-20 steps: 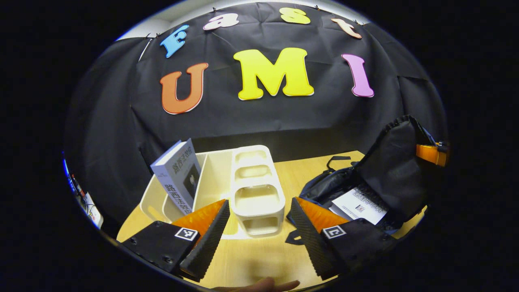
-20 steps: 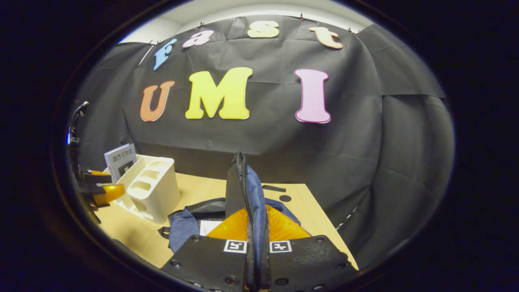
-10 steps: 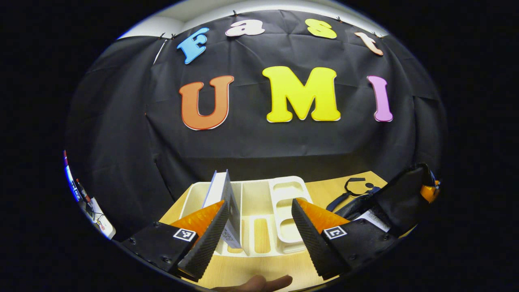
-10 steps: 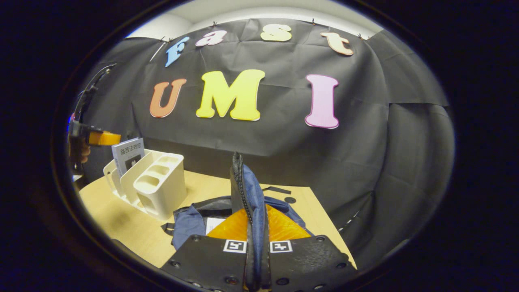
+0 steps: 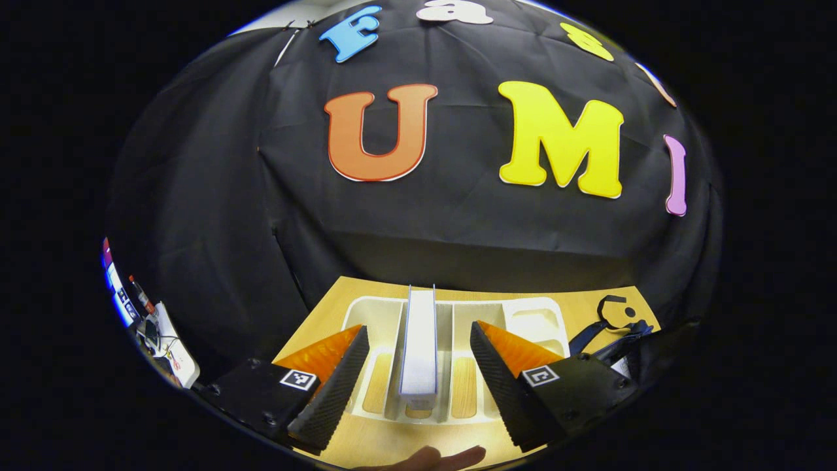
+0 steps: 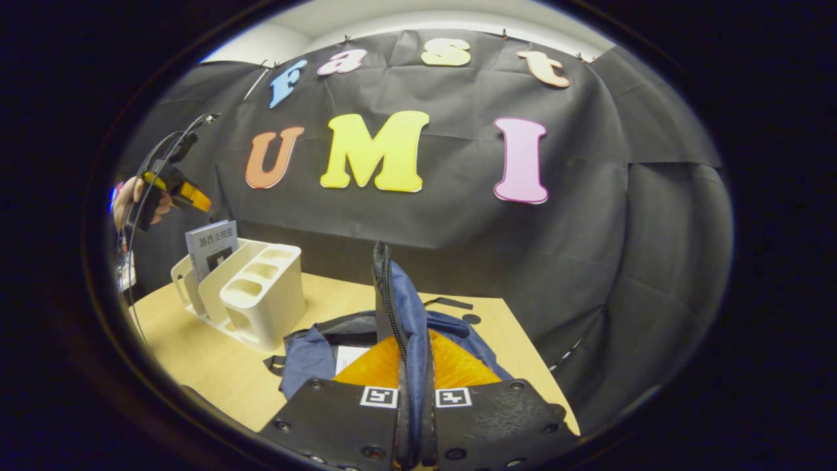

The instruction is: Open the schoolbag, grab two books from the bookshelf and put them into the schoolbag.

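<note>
In the left gripper view, the left gripper hangs above the cream bookshelf with its fingers spread wide apart. The one book standing in the rack shows edge-on between them, its pale page edges up, touching neither finger. The near end of the book and the front rim of the bookshelf are partly covered by the fingers, so the slot it sits in is hard to make out; it looks like a middle one. Part of a hand is cut off at the bottom edge. At the right, only a dark corner and a strap of the schoolbag show past the right finger, on the wooden table.

In the right gripper view, the right gripper is clamped on the raised flap of the schoolbag, both fingers pressed flat against the fabric beside the zip. The bag lies open on the table; a white page of a second book peeks from inside, mostly hidden by the finger. Farther off on the left, the bookshelf holds the upright book, and the other gripper hovers above it, held in a hand near the rim.
</note>
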A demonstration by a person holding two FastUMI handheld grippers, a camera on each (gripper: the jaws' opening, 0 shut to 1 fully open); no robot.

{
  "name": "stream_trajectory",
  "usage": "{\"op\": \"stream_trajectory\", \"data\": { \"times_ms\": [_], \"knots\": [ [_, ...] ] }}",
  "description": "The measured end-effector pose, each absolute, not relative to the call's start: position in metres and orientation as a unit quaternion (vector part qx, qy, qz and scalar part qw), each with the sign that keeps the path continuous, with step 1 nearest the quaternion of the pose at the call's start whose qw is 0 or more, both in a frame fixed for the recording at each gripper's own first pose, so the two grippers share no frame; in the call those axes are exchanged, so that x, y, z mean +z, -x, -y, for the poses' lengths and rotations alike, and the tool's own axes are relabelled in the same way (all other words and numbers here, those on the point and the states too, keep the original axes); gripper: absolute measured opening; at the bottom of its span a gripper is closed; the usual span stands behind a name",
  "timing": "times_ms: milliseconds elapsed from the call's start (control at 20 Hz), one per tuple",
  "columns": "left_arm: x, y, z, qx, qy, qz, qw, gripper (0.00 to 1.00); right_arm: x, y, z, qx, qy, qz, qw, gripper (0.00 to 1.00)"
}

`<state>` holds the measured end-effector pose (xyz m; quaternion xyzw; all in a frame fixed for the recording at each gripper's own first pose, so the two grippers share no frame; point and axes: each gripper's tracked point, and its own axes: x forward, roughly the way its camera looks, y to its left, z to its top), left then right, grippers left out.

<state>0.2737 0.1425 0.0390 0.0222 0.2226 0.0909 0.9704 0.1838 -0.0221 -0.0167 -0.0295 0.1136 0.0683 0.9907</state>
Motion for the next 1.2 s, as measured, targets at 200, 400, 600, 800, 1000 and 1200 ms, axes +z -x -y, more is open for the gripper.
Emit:
{"op": "stream_trajectory", "data": {
  "times_ms": [200, 400, 600, 800, 1000, 1200],
  "knots": [
    [0.016, -0.295, -0.142, 0.066, -0.03, -0.286, 0.955, 0.97, -0.022, -0.182, 0.02, 0.078, 0.02, -0.124, 0.989, 0.06],
    [-0.017, -0.303, -0.135, 0.051, -0.026, -0.349, 0.935, 0.96, -0.024, -0.181, 0.019, 0.079, 0.019, -0.126, 0.989, 0.06],
    [-0.038, -0.311, -0.139, 0.06, -0.06, -0.4, 0.912, 0.95, -0.028, -0.182, 0.018, 0.08, 0.015, -0.13, 0.988, 0.06],
    [-0.045, -0.319, -0.135, 0.054, -0.073, -0.452, 0.887, 0.84, -0.03, -0.181, 0.016, 0.08, 0.016, -0.132, 0.988, 0.07],
    [-0.058, -0.317, -0.131, 0.04, -0.076, -0.491, 0.867, 0.68, -0.032, -0.18, 0.014, 0.083, 0.009, -0.133, 0.988, 0.06],
    [-0.064, -0.312, -0.135, 0.06, -0.07, -0.504, 0.859, 0.48, -0.034, -0.181, 0.017, 0.082, 0.002, -0.135, 0.987, 0.06]
  ]
}}
